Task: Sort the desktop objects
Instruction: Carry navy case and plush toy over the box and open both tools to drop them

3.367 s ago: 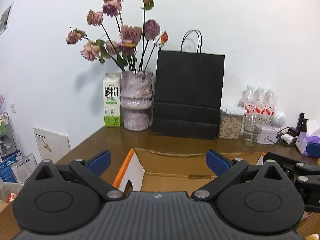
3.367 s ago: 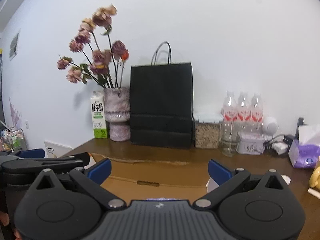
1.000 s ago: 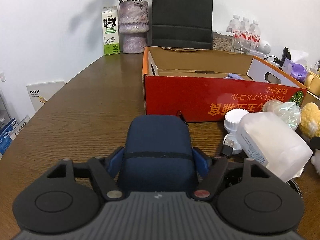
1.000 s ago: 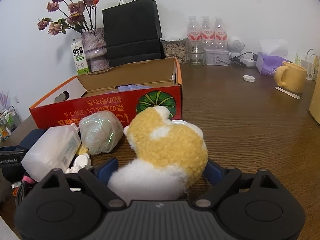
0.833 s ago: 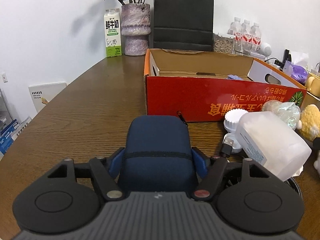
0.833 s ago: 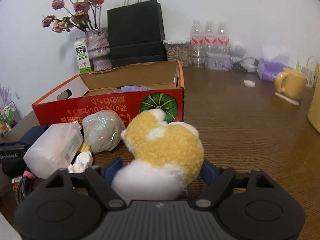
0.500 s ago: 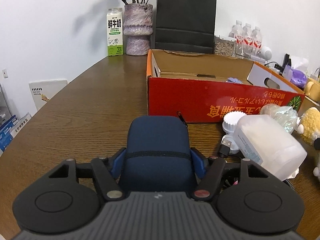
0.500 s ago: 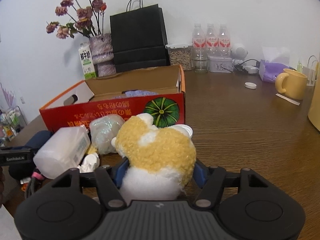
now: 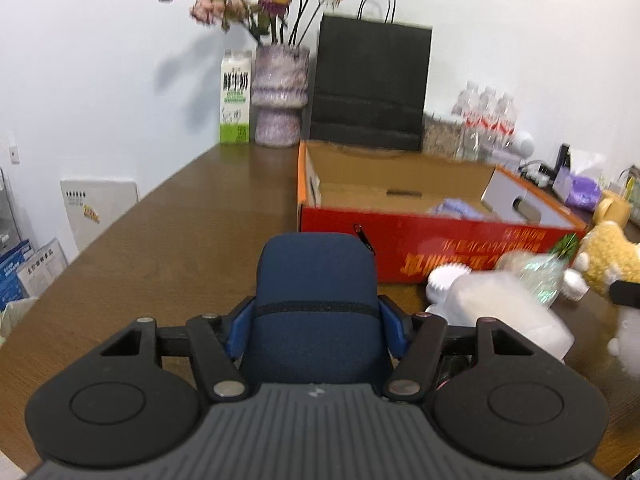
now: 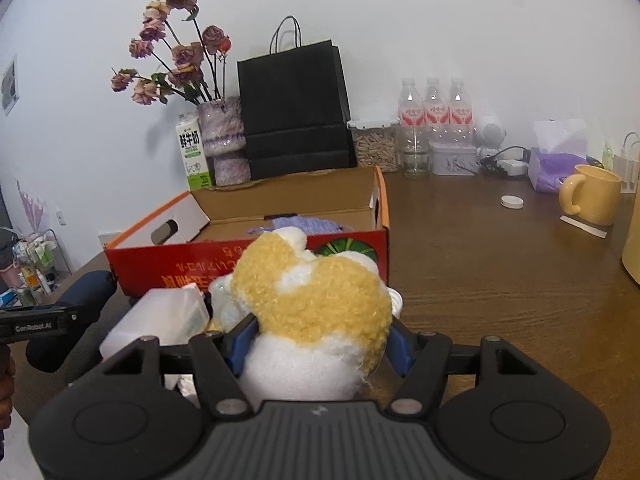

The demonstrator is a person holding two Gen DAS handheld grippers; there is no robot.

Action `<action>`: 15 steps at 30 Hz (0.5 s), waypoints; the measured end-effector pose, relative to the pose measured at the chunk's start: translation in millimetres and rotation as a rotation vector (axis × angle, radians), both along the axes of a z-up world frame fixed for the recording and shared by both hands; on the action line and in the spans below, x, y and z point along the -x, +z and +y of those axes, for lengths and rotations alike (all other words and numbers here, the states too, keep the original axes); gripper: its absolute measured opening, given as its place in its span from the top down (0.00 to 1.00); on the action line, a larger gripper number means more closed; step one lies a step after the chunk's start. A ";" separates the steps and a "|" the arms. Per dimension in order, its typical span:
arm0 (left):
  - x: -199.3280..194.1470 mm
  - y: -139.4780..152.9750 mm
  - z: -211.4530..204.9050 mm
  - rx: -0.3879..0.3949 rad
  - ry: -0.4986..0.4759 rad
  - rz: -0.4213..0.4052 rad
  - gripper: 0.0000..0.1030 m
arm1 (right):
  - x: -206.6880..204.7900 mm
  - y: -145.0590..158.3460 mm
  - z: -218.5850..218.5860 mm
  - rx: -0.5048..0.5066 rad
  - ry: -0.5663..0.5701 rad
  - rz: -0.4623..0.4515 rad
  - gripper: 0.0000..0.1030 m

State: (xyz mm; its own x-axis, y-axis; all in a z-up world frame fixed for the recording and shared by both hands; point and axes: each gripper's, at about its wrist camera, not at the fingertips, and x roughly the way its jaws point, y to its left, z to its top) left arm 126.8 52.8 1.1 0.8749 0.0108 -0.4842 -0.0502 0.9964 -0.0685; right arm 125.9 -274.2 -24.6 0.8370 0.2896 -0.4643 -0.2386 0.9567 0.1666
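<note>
My left gripper (image 9: pixel 316 320) is shut on a dark blue zip case (image 9: pixel 316 280) and holds it above the table, short of the red cardboard box (image 9: pixel 440 240). The case also shows in the right wrist view (image 10: pixel 72 312). My right gripper (image 10: pixel 318 338) is shut on a yellow and white plush toy (image 10: pixel 316 296), lifted in front of the box (image 10: pixel 280 256). The plush also shows at the right edge of the left wrist view (image 9: pixel 608 256). A purple cloth (image 10: pixel 304 225) lies inside the box.
A translucent white container (image 9: pixel 500 312), a shiny plastic bundle (image 9: pixel 536 268) and a round white lid (image 9: pixel 446 278) lie in front of the box. A vase of flowers (image 10: pixel 222 140), milk carton (image 10: pixel 192 156), black bag (image 10: pixel 296 112), bottles (image 10: pixel 434 120) and yellow mug (image 10: pixel 592 196) stand behind.
Both grippers came down from above the box, shut on the case and the plush, and have now lifted them. The views have tilted upward since half a second ago.
</note>
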 end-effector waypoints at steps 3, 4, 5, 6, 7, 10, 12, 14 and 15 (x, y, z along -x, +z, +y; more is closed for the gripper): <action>5.9 16.6 -1.6 -0.001 -0.009 -0.058 0.38 | -2.5 9.5 1.9 -0.007 0.004 -0.032 0.38; 6.1 22.5 -2.9 -0.006 -0.014 -0.078 0.38 | -4.8 13.0 3.1 -0.005 0.008 -0.044 0.38; 5.1 28.2 -4.5 -0.014 -0.022 -0.096 0.38 | -8.0 16.6 4.7 -0.002 0.012 -0.055 0.38; 2.8 33.3 -6.2 -0.020 -0.028 -0.109 0.38 | -11.6 20.1 6.3 -0.002 0.016 -0.064 0.38; -0.1 39.1 -8.0 -0.024 -0.033 -0.124 0.38 | -16.0 24.7 8.3 -0.003 0.023 -0.077 0.38; -12.8 56.8 -14.7 -0.030 -0.046 -0.173 0.38 | -30.3 41.1 12.6 -0.014 0.034 -0.123 0.38; -25.6 67.9 -20.2 -0.028 -0.055 -0.205 0.38 | -44.2 52.8 16.0 -0.025 0.038 -0.153 0.38; -37.9 75.4 -25.2 -0.025 -0.058 -0.223 0.38 | -60.4 62.5 19.8 -0.035 0.039 -0.173 0.38; -46.3 78.4 -27.3 -0.022 -0.058 -0.226 0.38 | -68.7 66.3 22.0 -0.038 0.039 -0.179 0.38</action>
State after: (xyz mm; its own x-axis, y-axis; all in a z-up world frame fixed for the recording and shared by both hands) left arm 173.1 25.6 79.5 0.9606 -0.0342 -0.2759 0.0212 0.9985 -0.0501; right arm 194.7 -252.2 41.7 0.8931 0.3381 -0.2968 -0.3048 0.9400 0.1536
